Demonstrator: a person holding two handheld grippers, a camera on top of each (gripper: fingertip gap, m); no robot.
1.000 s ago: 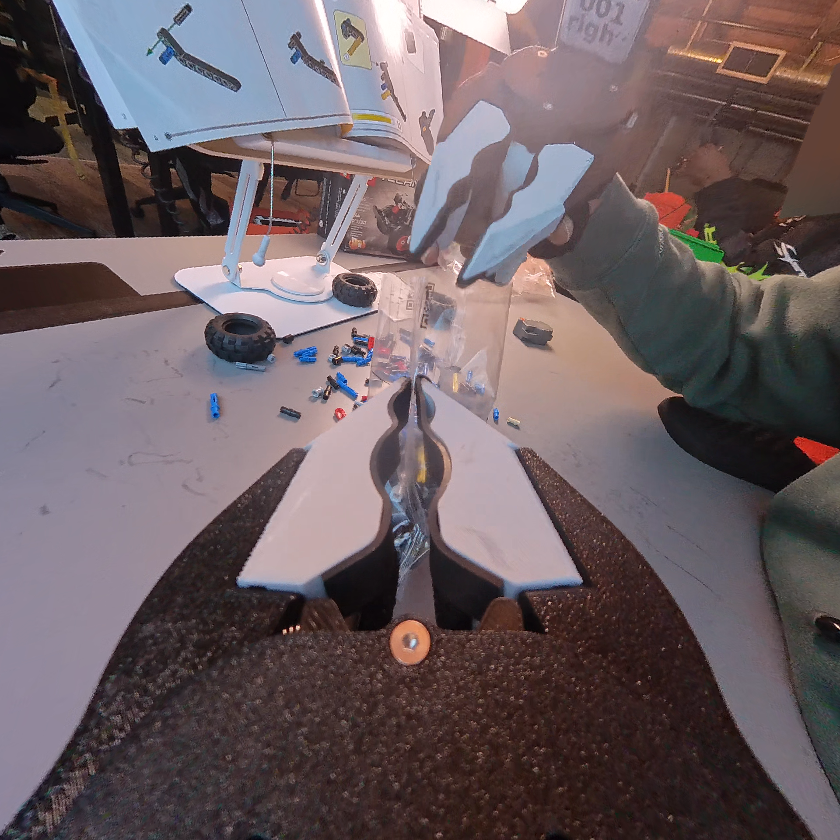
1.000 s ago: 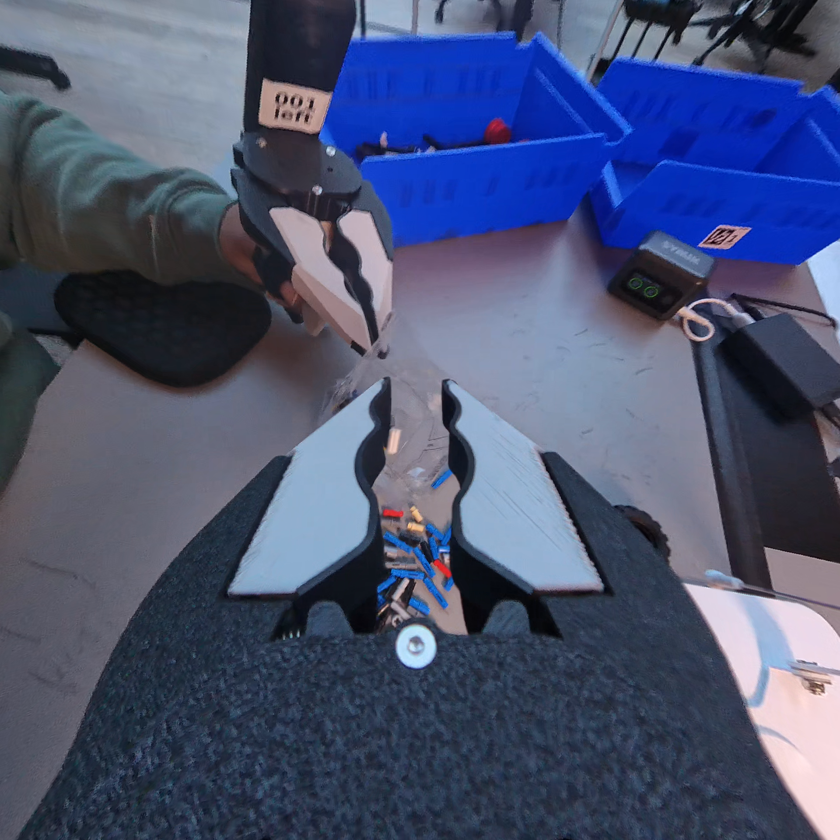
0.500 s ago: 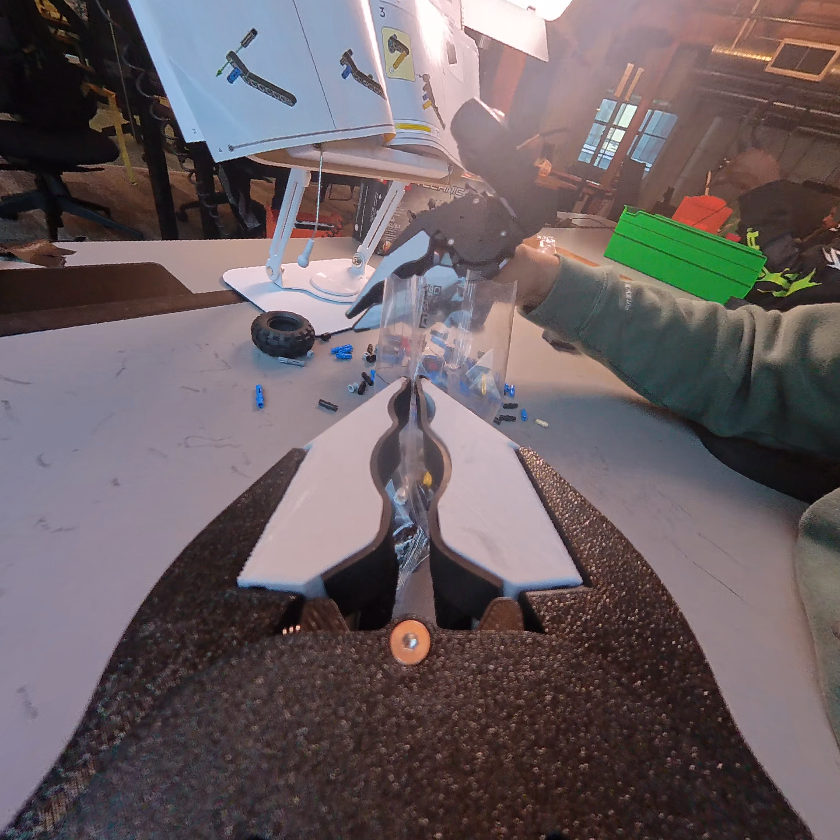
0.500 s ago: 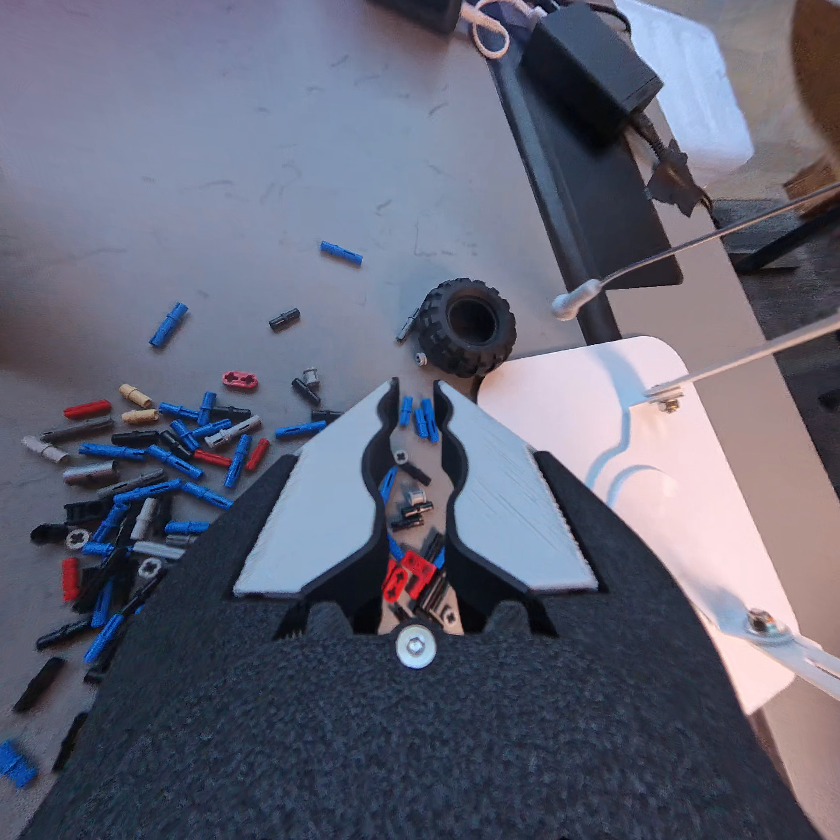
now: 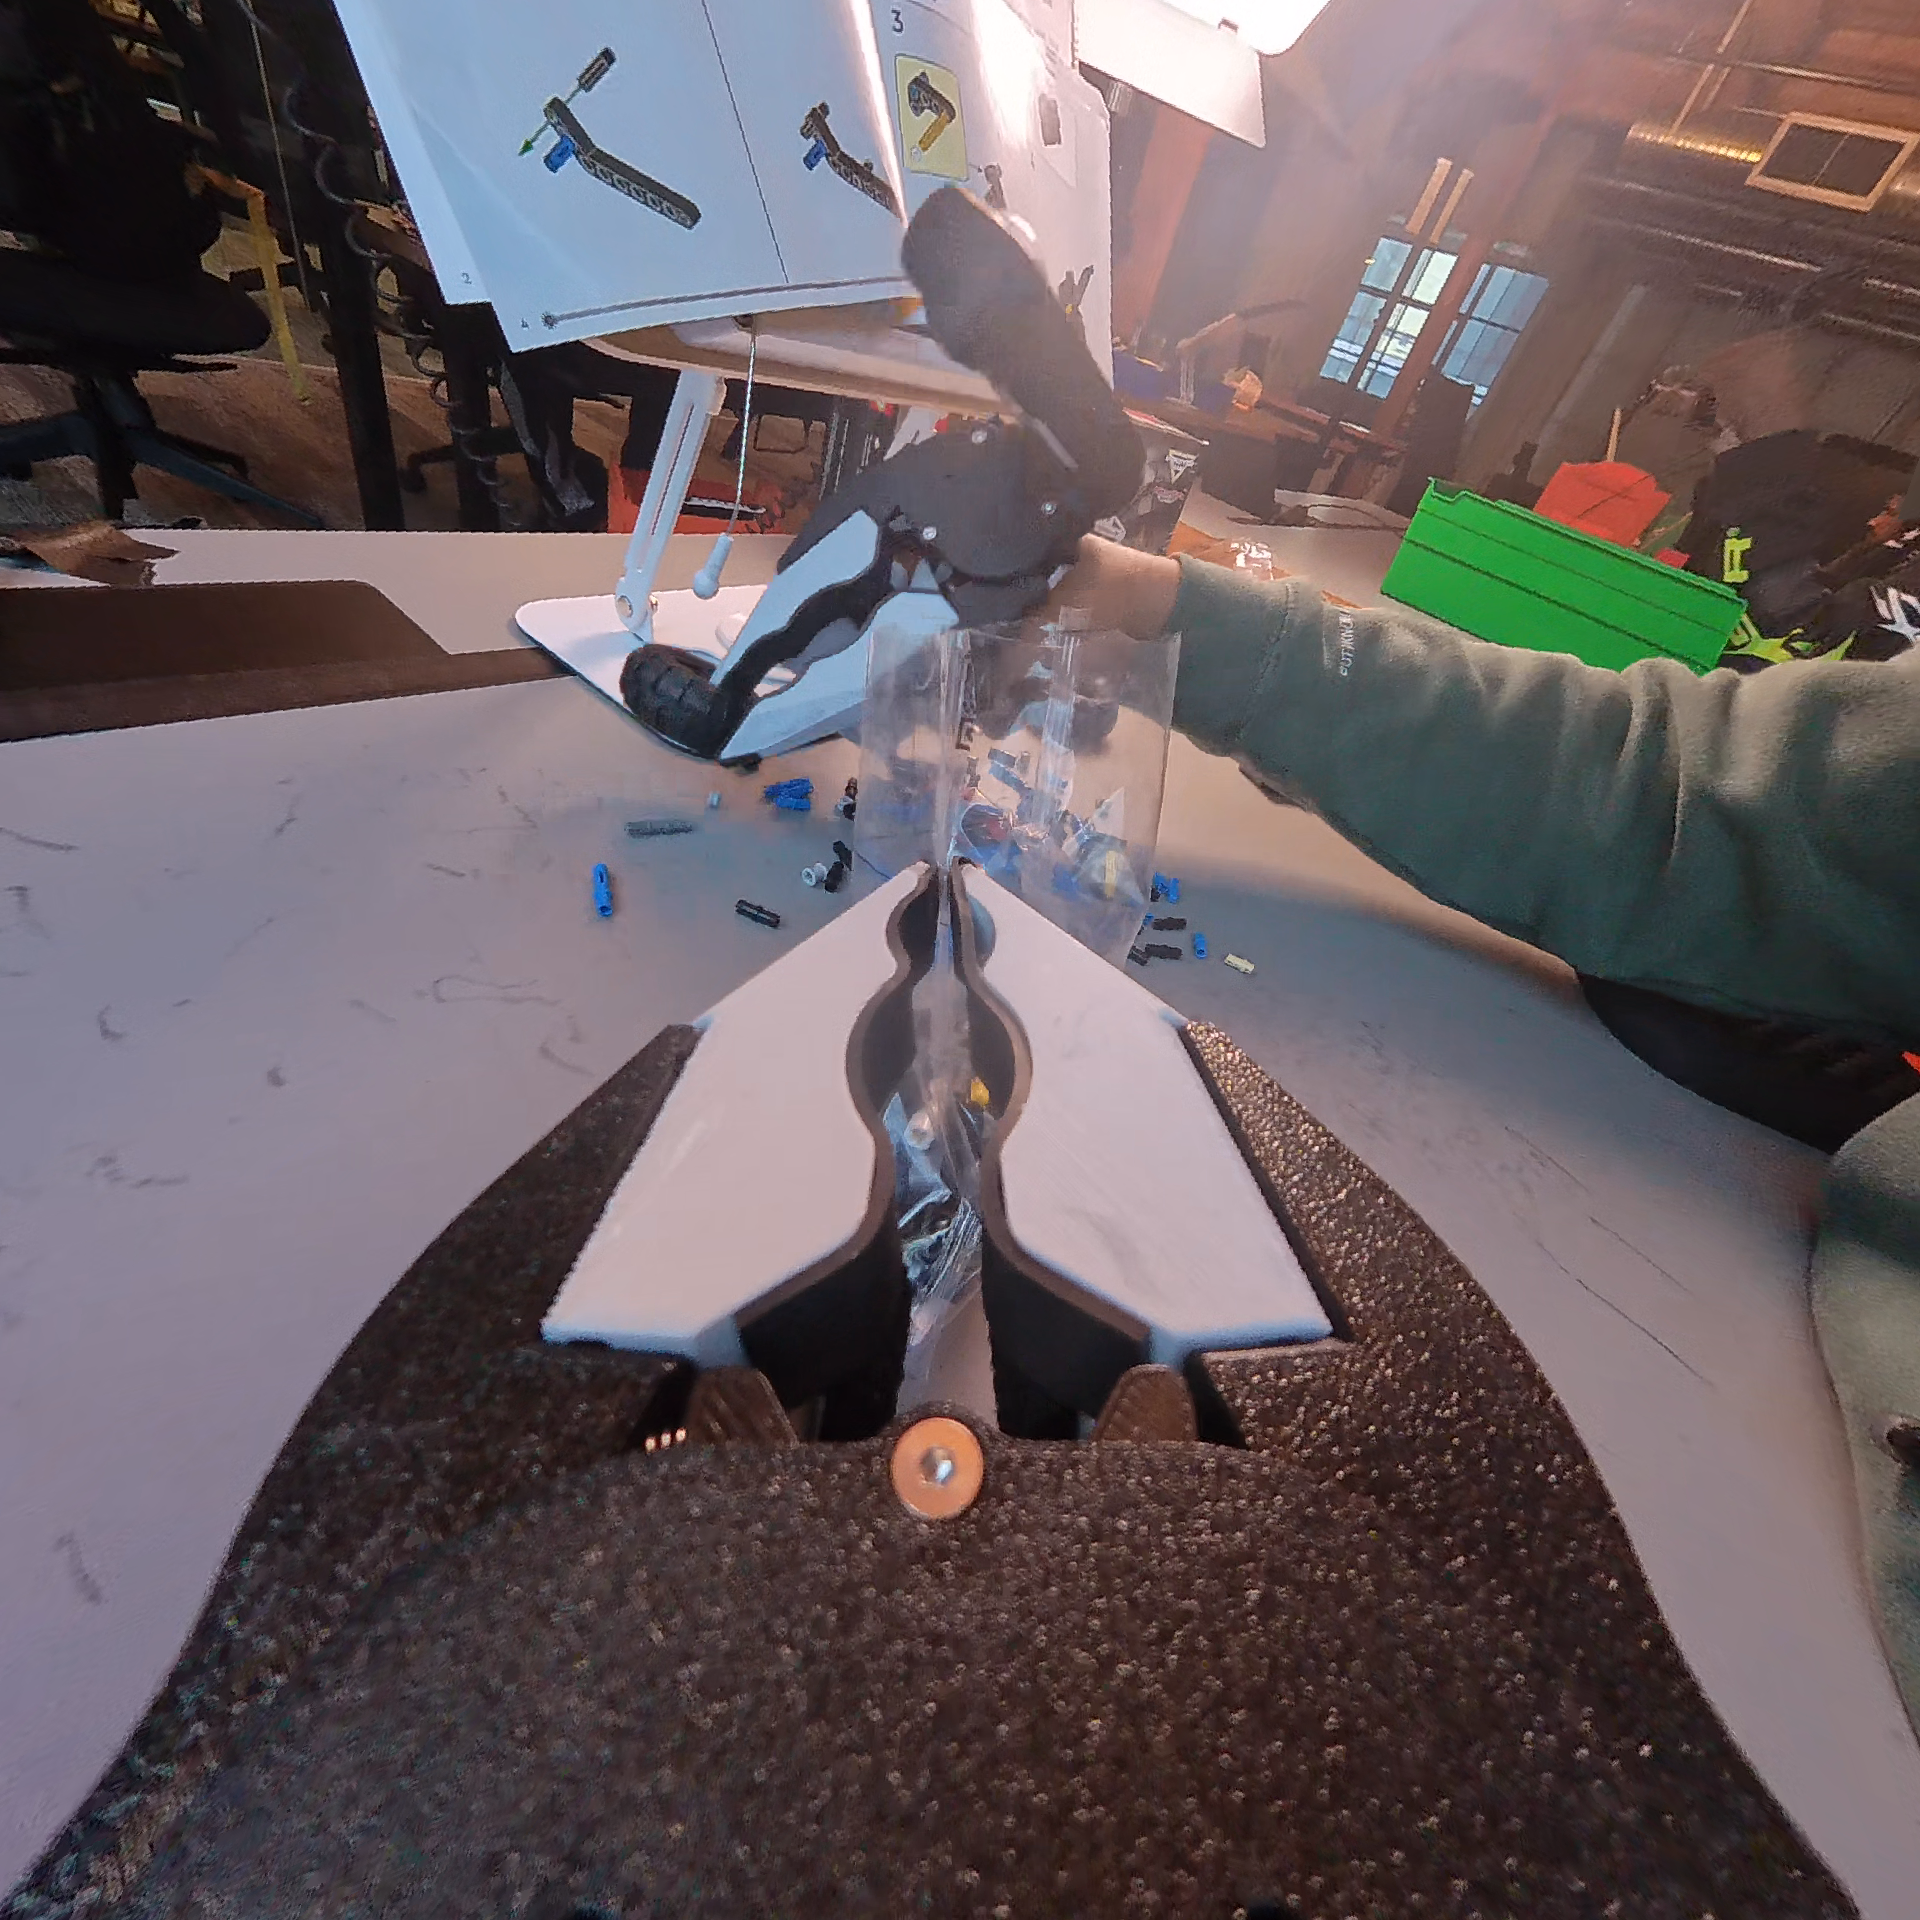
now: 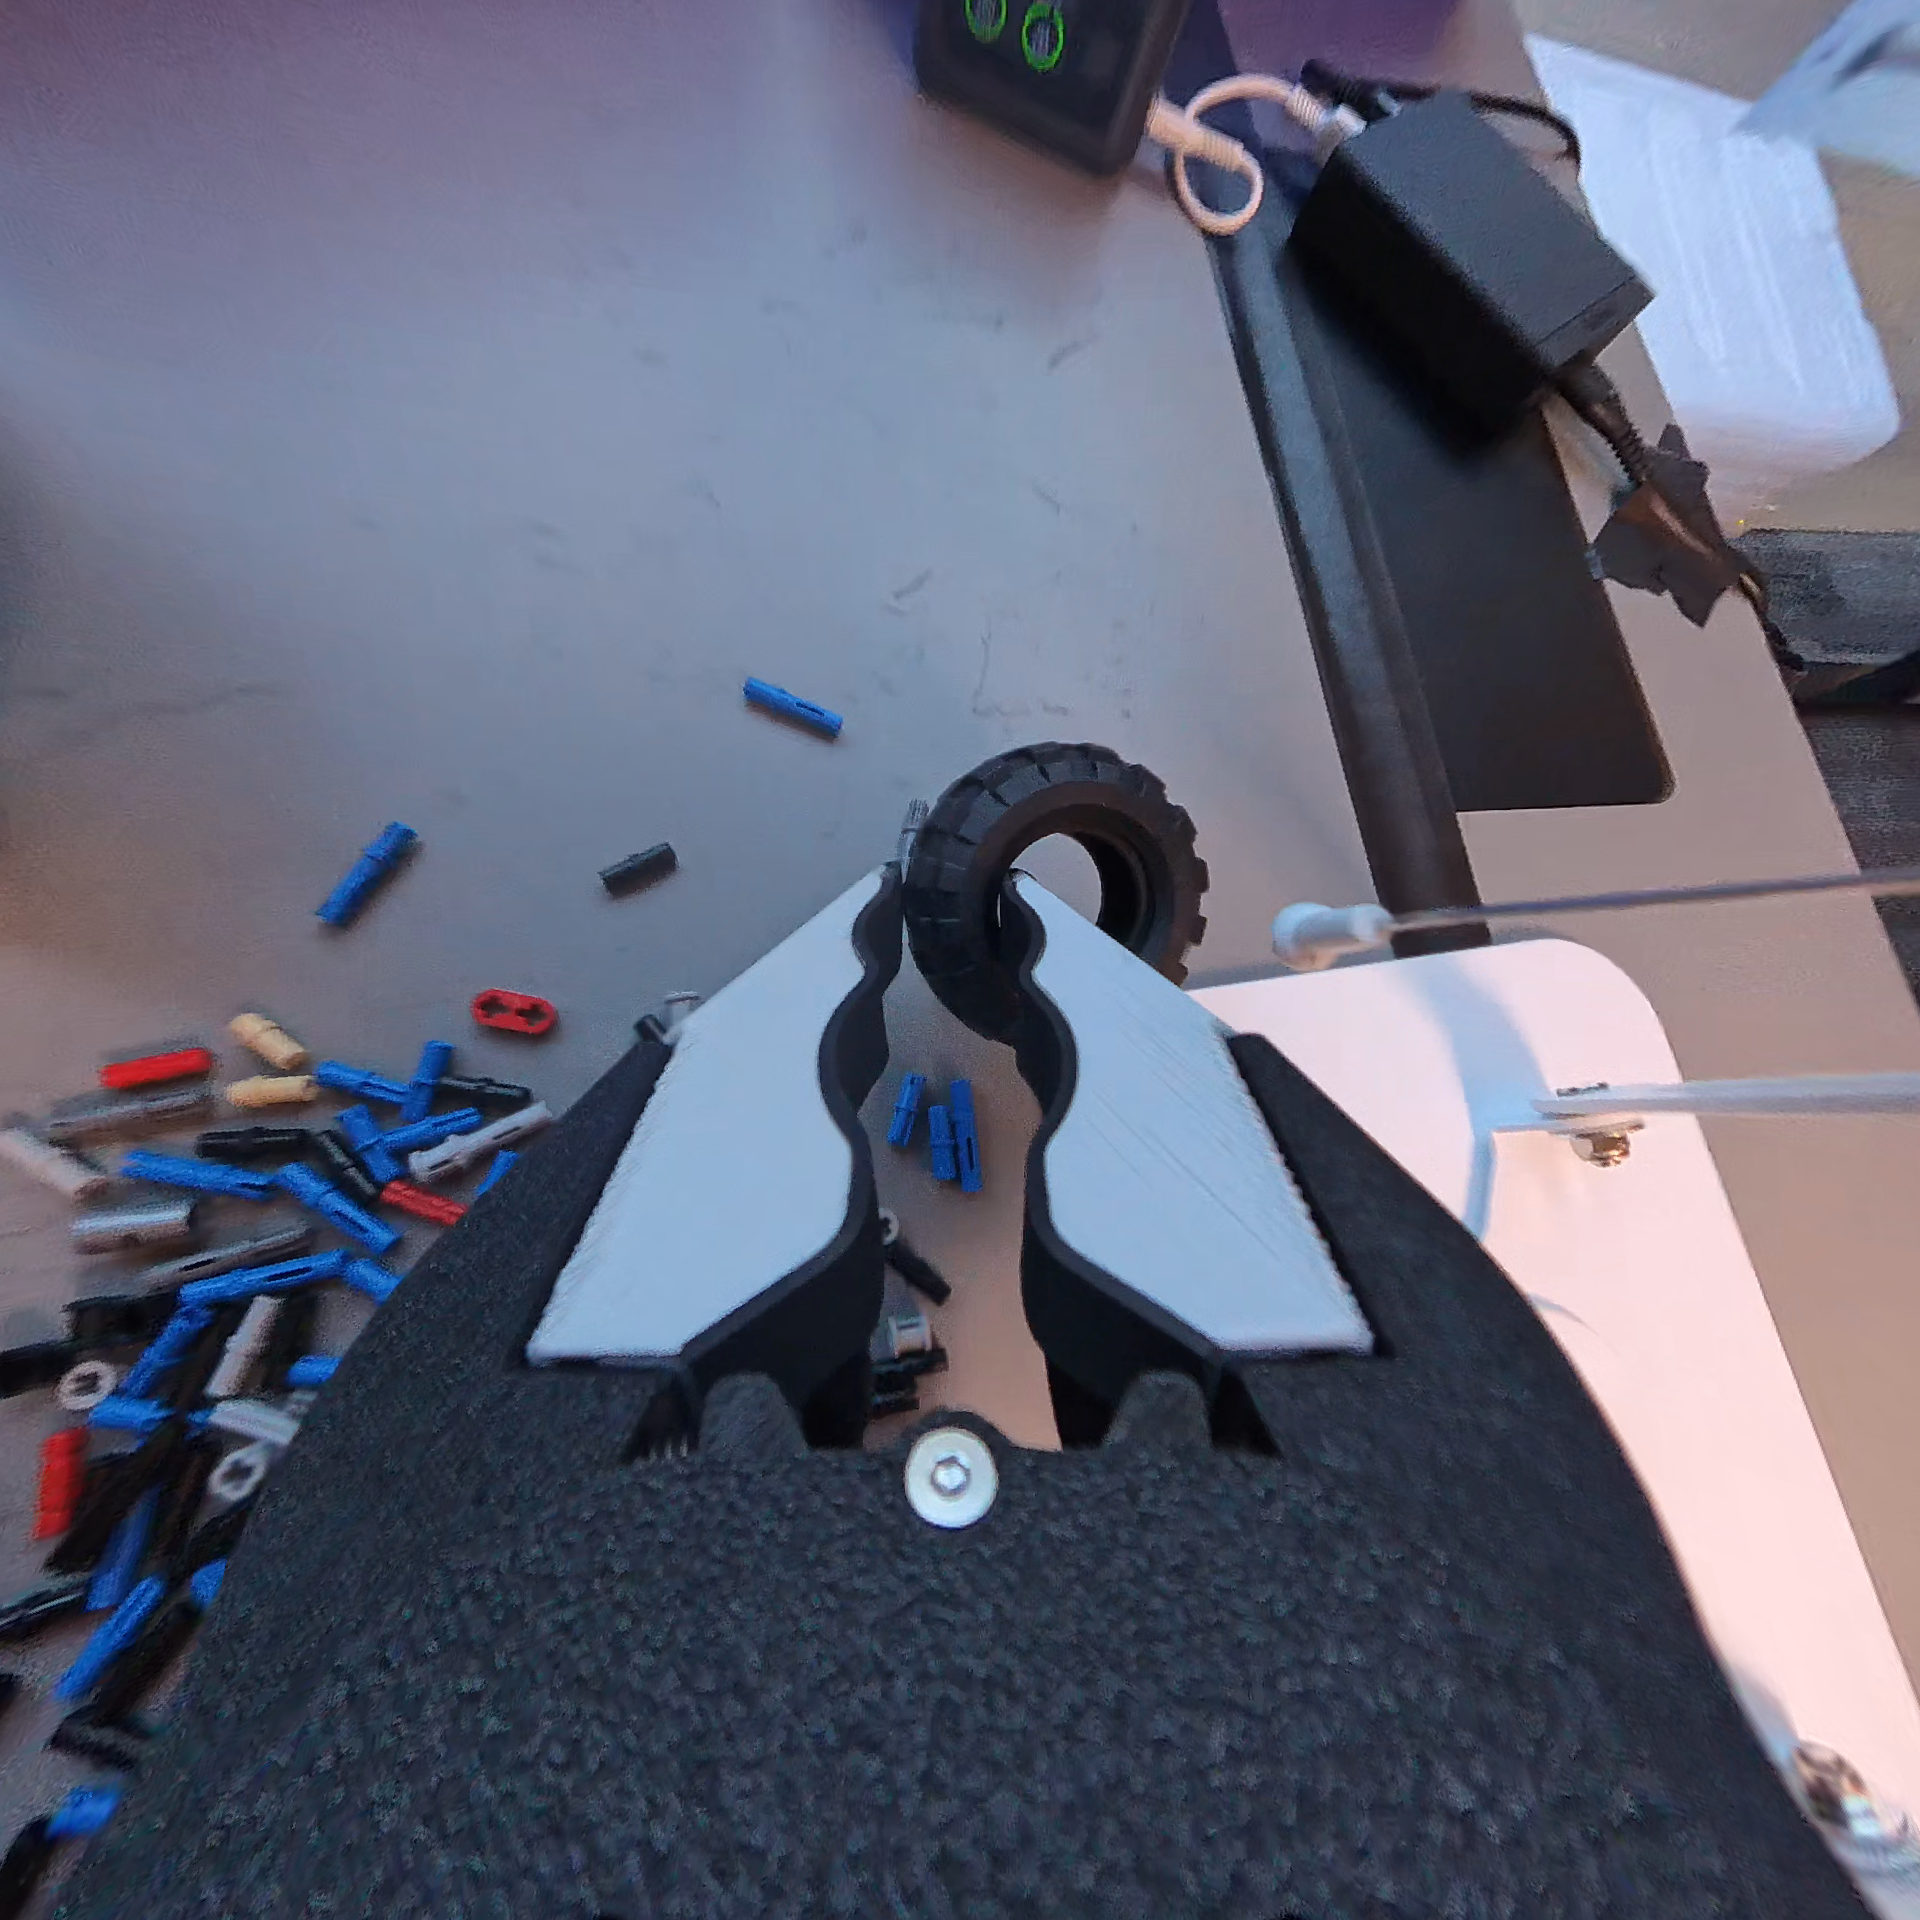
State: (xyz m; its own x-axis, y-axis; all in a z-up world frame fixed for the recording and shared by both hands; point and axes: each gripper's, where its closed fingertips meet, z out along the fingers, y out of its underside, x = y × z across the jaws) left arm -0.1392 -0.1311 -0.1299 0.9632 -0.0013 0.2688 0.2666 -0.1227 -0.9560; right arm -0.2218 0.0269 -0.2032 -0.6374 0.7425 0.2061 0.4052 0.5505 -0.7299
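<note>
A clear bag (image 5: 1013,769) of small parts stands pinched between the closed fingertips of the left hand-held gripper (image 5: 943,883), just above the counter (image 5: 312,935). The right hand-held gripper (image 6: 951,888) is clamped on a black tyre (image 6: 1049,883), one finger through its hole, beside the white stand base (image 6: 1455,1195). Blue, black and red pins (image 6: 260,1195) lie scattered left of it. A black adapter (image 6: 1455,249) sits farther off, and an instruction booklet (image 5: 675,156) rests on the stand.

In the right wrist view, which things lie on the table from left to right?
Heap of small pins → red oval link → lone blue pin → black tyre → white stand base.
</note>
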